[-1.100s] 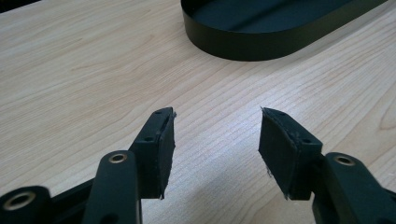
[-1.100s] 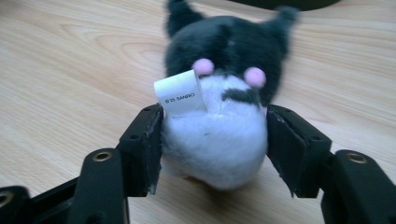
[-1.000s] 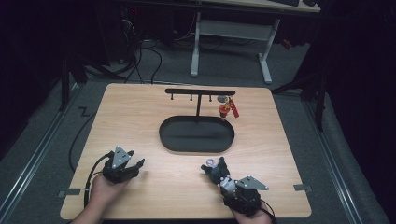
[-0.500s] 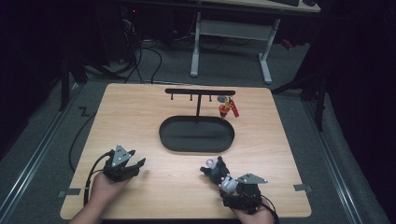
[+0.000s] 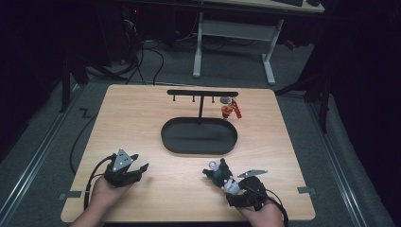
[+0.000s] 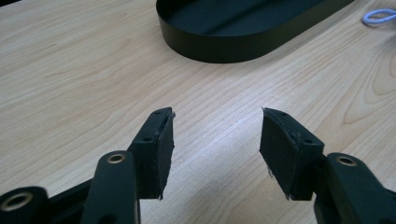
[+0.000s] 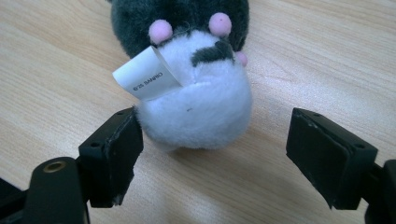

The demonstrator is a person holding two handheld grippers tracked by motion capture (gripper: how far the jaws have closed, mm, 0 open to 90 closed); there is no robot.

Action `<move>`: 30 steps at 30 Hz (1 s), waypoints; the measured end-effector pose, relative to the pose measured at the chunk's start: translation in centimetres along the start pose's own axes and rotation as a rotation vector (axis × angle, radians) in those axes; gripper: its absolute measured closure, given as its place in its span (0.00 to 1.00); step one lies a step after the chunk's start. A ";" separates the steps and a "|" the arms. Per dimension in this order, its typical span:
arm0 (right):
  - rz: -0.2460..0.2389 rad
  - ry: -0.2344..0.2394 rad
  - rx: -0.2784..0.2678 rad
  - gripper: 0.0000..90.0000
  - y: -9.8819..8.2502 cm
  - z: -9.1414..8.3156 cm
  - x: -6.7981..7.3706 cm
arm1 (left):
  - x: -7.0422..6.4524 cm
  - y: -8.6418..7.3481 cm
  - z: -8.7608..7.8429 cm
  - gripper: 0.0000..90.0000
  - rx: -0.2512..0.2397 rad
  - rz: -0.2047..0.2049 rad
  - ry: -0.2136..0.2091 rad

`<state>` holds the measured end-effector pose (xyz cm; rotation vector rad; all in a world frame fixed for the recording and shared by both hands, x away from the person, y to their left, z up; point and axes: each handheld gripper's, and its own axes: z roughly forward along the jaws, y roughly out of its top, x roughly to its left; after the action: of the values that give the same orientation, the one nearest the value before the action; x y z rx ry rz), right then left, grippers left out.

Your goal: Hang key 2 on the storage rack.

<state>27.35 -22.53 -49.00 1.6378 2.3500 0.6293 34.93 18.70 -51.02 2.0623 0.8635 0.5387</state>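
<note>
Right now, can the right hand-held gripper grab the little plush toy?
Probably yes. The right hand-held gripper has just opened its jaws wide, and the plush toy lies on the table right in front of them, its white end partly between the pads. Nothing blocks it; it only needs to close.

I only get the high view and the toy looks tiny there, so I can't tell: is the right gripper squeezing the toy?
Observer: No. The right gripper has just been opening its jaws. The toy lies with its white end between them, and there is a clear gap to one pad.
Operator: Is anything stuck on the toy?
Observer: Yes, a white paper tag with small print curls out from its side.
Operator: Does the left gripper have something?
Observer: No. The left gripper has its jaws apart over the bare table, pointing toward the black tray.
</note>
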 end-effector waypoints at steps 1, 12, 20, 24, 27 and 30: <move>-0.006 0.001 0.016 0.21 0.3 0.0 0.0 | -0.1 0.0 0.0 0.49 -0.002 0.000 -0.002; -0.046 0.013 0.169 0.20 2.5 -0.2 0.3 | -0.3 0.1 0.3 0.49 0.008 0.006 -0.015; -0.100 -0.006 0.283 0.20 4.3 -0.7 0.6 | -0.4 -0.1 0.5 0.49 0.020 0.007 -0.015; -0.105 0.003 0.314 0.19 5.2 -1.1 0.9 | -0.4 -0.2 0.5 0.49 0.023 0.009 -0.016; -0.123 -0.002 0.337 0.20 5.8 -1.2 1.2 | -0.4 -0.2 0.4 0.49 0.025 0.009 -0.016; -0.139 -0.003 0.363 0.20 6.2 -1.1 1.5 | -0.3 -0.2 0.5 0.49 0.023 0.005 -0.017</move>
<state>31.58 -19.60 -45.09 1.5817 2.6664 0.1788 34.89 18.32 -51.50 2.0875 0.8588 0.5153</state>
